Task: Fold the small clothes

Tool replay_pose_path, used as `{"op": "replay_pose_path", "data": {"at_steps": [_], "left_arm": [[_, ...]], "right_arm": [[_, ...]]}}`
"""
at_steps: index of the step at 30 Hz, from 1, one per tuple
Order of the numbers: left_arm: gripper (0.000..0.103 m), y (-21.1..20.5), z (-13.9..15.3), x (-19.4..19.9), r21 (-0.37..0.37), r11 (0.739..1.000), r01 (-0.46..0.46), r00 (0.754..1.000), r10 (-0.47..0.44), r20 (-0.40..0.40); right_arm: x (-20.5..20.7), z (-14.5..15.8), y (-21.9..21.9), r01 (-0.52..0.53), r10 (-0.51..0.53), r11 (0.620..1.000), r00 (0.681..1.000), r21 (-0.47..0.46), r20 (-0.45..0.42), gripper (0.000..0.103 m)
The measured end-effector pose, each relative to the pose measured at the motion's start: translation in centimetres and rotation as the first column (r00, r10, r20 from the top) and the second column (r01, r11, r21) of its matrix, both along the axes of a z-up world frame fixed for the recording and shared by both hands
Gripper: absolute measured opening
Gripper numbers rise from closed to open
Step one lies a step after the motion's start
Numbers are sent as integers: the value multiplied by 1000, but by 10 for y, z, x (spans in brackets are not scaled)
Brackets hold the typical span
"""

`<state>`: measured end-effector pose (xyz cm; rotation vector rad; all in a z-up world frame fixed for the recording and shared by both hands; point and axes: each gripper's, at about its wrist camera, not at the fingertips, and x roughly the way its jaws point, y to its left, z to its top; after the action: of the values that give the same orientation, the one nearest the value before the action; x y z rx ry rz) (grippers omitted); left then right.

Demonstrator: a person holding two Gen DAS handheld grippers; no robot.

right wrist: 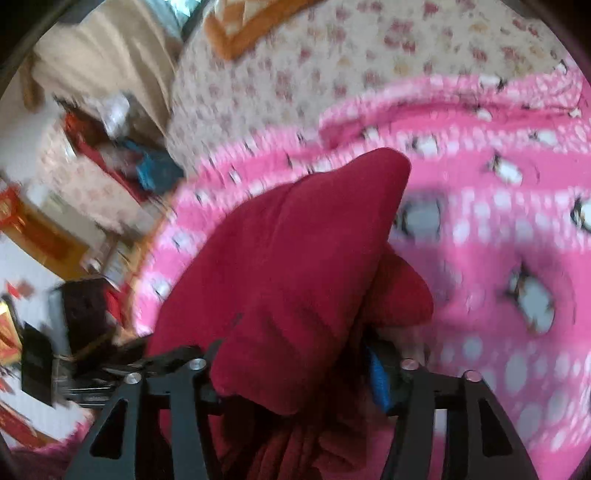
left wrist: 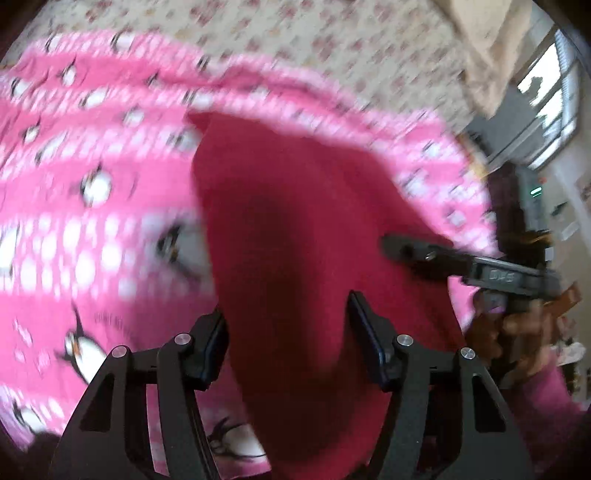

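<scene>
A: What is the cloth like?

B: One dark red garment, soft and fleecy, matte, with no print. In the left wrist view it spreads as a broad sloping sheet between the black fingers of the left claw. In the right wrist view it bunches into a rounded peak with a second lobe tucked under it.

A: Where does it lie?

B: Over a pink blanket printed with white dots and black-and-white penguins. That blanket covers a cream sheet with small reddish flowers, on a bed as far as I can tell.

A: And the claws?

B: Two, one per hand. The left claw's jaws stand apart, red cloth filling the gap; both pads look pressed into it, so I read it as clamped on the garment, though blur makes this uncertain. The right claw has the fleece heaped between its jaws, with a blue pad against the fabric on one side, gripping it too.

A: Anything else?

B: The right claw also shows in the left wrist view, one black finger lying on the red cloth, a hand with a pink sleeve behind it. A beige cloth hangs past the bed, and an orange-bordered pillow rests at the top.
</scene>
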<state>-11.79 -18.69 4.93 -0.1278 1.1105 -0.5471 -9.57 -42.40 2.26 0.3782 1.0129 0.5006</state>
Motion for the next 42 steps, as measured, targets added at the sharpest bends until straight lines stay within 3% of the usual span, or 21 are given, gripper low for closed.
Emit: {"op": "replay_pose_path", "data": {"at_steps": [2, 8, 13, 17, 21, 26, 34, 42], "left_arm": [[69, 1, -9, -8, 19, 999, -28, 999, 27, 35], [71, 1, 16, -23, 78, 992, -98, 985, 85, 151], [71, -3, 25, -28, 142, 980, -141, 969, 107, 224], [71, -5, 29, -35, 210, 961, -180, 954, 118, 276], [71, 1, 35, -43, 203, 955, -216, 941, 149, 303], [71, 1, 43, -51, 198, 950, -242, 928, 166, 334], [71, 2, 53, -58, 185, 946, -267, 913, 186, 363], [71, 6, 57, -62, 181, 934, -307, 898, 222, 379]], "right_arm": [[-9, -11, 5, 22, -21, 993, 1000, -117, 8, 75], [-50, 33, -5, 82, -52, 973, 989, -218, 140, 76], [-75, 69, 22, 14, 58, 969, 958, -249, 281, 75], [-80, 58, 61, -87, 180, 944, 944, -318, 277, 63], [-77, 31, 73, -68, 196, 889, 950, -452, 242, 61], [-72, 18, 59, -20, 131, 895, 967, -446, 219, 61], [-98, 55, 48, 61, 49, 938, 952, -342, 302, 61], [-104, 66, 52, 159, -34, 927, 937, -339, 347, 73]]}}
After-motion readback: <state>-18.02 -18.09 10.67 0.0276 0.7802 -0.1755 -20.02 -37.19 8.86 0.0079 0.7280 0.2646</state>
